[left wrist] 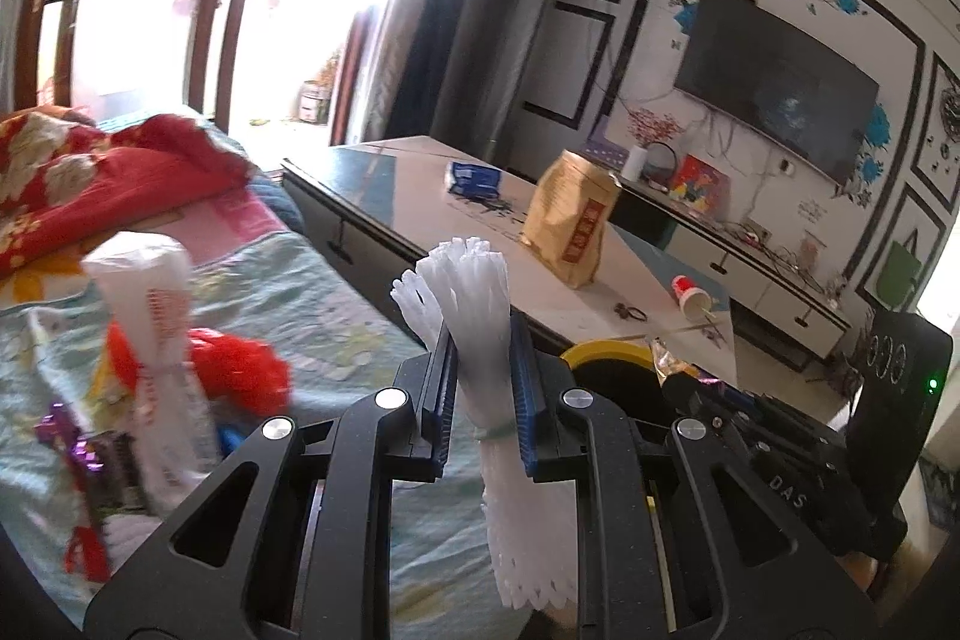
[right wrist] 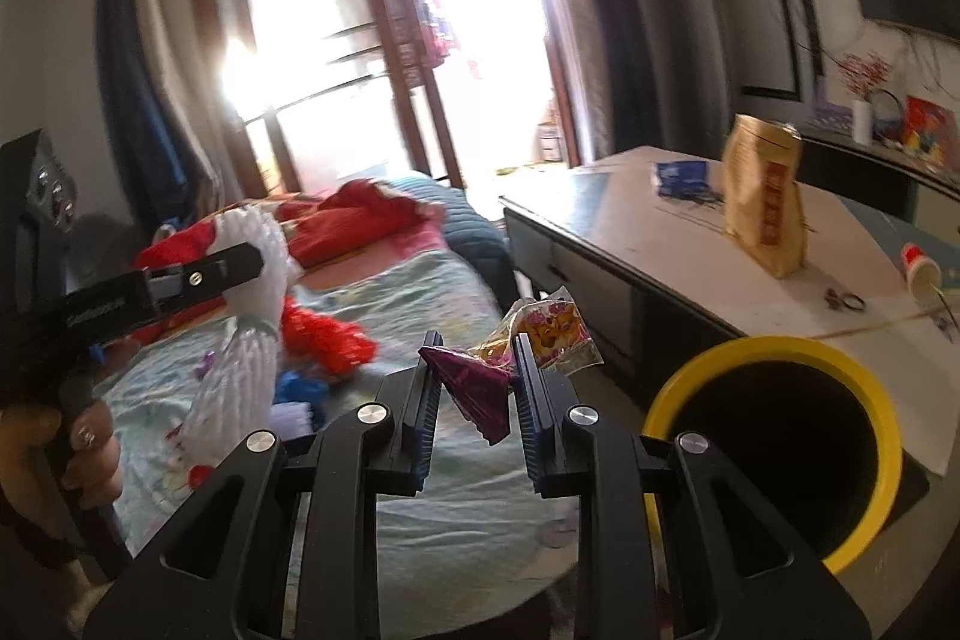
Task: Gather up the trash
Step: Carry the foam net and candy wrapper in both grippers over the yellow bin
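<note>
The left tool (left wrist: 480, 334) is pinching a white foam net sleeve (left wrist: 474, 292) at the centre of the left wrist view; the sleeve's frilled top fans out above the two pads and its lower part hangs down between the tool's arms. In the right wrist view the same left tool (right wrist: 240, 262) appears at the left of the frame, held by a hand (right wrist: 78, 454), with the sleeve (right wrist: 240, 370) clamped in it over the bed (right wrist: 420, 490).

The right tool (right wrist: 474, 370) is pinching a purple wrapper (right wrist: 480, 388) in the middle of the frame, and a yellow printed wrapper (right wrist: 552, 334) sticks out just behind it. A black bin with a yellow rim (right wrist: 774, 346) stands at the lower right, beside the bench (right wrist: 630, 232).

On the bench a tan paper bag (right wrist: 765, 202) stands upright, with a blue packet (right wrist: 681, 178) behind it and a red-and-white paper cup (right wrist: 921, 268) lying at the right edge. More wrappers, red (left wrist: 240, 370) and white (left wrist: 156, 340), lie blurred on the bed at the left of the left wrist view.
</note>
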The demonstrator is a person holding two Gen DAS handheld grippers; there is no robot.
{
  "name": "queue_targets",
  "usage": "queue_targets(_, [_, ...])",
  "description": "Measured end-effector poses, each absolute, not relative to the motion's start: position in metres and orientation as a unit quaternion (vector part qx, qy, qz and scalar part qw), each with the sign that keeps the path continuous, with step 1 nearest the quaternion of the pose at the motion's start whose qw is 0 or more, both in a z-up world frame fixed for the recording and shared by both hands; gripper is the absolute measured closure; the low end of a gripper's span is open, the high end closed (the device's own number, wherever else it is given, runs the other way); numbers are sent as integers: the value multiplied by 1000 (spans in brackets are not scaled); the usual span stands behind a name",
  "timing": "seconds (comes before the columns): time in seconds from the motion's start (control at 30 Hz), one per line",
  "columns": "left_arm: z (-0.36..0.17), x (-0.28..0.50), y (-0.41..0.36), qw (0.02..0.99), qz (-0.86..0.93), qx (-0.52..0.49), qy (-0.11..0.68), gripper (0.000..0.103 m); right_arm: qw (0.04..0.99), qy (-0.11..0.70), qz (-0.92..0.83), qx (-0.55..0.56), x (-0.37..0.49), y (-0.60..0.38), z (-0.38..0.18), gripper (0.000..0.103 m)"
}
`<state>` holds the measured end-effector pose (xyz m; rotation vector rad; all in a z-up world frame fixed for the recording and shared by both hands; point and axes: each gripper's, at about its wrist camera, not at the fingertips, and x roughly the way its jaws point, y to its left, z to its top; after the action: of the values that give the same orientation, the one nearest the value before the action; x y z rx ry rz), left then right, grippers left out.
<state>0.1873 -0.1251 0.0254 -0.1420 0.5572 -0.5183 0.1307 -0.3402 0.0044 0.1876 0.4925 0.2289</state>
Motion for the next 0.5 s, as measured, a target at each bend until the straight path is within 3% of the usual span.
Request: queue_targets(0.5, [6, 210, -214, 913, -288, -46, 284, 91, 956, 256, 17, 143, 121, -421, -19, 80])
